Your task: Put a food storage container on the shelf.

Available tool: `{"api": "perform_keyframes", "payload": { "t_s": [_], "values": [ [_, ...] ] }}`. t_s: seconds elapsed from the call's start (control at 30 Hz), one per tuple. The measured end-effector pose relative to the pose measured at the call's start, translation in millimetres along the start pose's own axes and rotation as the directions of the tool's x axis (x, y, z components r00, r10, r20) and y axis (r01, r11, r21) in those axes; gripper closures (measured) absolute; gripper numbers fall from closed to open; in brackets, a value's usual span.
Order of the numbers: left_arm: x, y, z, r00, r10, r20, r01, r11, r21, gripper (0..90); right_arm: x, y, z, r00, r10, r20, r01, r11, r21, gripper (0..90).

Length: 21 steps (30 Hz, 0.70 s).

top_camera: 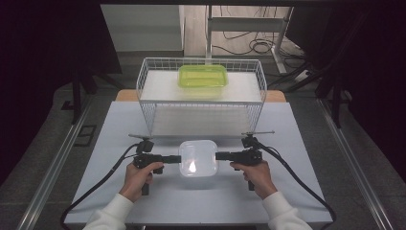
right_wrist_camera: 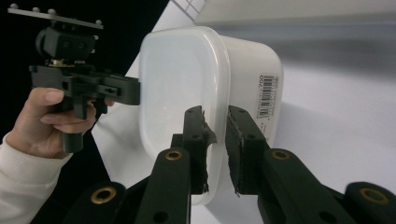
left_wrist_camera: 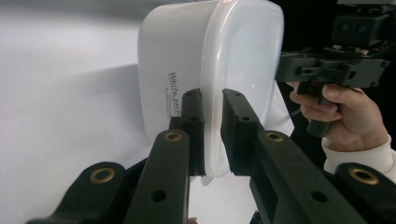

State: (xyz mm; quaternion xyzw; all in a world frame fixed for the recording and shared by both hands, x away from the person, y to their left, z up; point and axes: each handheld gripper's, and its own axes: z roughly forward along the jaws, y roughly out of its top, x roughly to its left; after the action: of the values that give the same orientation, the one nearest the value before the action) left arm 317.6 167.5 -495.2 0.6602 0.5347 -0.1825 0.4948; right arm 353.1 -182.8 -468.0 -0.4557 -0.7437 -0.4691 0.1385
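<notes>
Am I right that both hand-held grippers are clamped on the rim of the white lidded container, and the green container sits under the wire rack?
Not quite. The green container sits on top of the wire rack, not under it, as the high view shows. The rest holds: the left hand-held gripper and the right hand-held gripper each clamp the rim of the white lidded container.

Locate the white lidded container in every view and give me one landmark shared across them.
High view: the white lidded container sits low of centre on the table, between the left gripper and the right gripper.
Left gripper view: upper centre, its lid rim clamped between that gripper's jaws.
Right gripper view: centre, its rim clamped likewise.
Shared landmark: each gripper view shows the opposite gripper gripping the far rim, as in the high view.
</notes>
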Motion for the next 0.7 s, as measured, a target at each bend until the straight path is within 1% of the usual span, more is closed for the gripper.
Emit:
{"api": "perform_keyframes", "payload": {
  "t_s": [0.07,0.2,0.4,0.47,0.53,0.6,0.7],
  "values": [
    [-1.9,0.8,-2.0,1.0,0.006,-0.002,-0.006,0.9999,-0.008,78.8,3.6,1.3,-0.9,0.9998,-0.017,-0.003,0.017,1.0,-0.006,77.6],
    [-7.4,2.6,-5.0,0.9996,0.026,-0.01,-0.026,0.9996,-0.015,78.8,7.2,3.1,-3.1,0.9995,-0.032,-0.007,0.032,0.999,-0.016,77.5],
    [-11.9,5.0,-7.5,0.9992,0.039,-0.002,-0.039,0.9991,-0.018,78.9,10.8,5.2,-7.5,0.9987,-0.05,-0.012,0.049,0.998,-0.032,77.6],
    [-13.8,6.7,-8.5,0.9986,0.052,-0.005,-0.052,0.9984,-0.02,78.9,11.7,6.2,-9.2,0.9984,-0.054,-0.014,0.054,0.998,-0.038,77.6],
    [-15.6,8.3,-9.7,0.9986,0.054,0.0,-0.054,0.9982,-0.026,78.9,14.6,8.2,-11.3,0.9976,-0.069,-0.009,0.068,0.997,-0.041,77.5],
    [-17.2,10.4,-11.1,0.9985,0.054,0.006,-0.053,0.998,-0.034,78.8,19.5,12.3,-15.1,0.9964,-0.084,-0.014,0.083,0.995,-0.052,77.5],
    [-22.4,14.5,-14.6,0.9976,0.07,-0.001,-0.07,0.9967,-0.042,78.8,21.9,15.2,-16.6,0.9956,-0.093,-0.013,0.092,0.994,-0.058,77.5]
  ]
}}
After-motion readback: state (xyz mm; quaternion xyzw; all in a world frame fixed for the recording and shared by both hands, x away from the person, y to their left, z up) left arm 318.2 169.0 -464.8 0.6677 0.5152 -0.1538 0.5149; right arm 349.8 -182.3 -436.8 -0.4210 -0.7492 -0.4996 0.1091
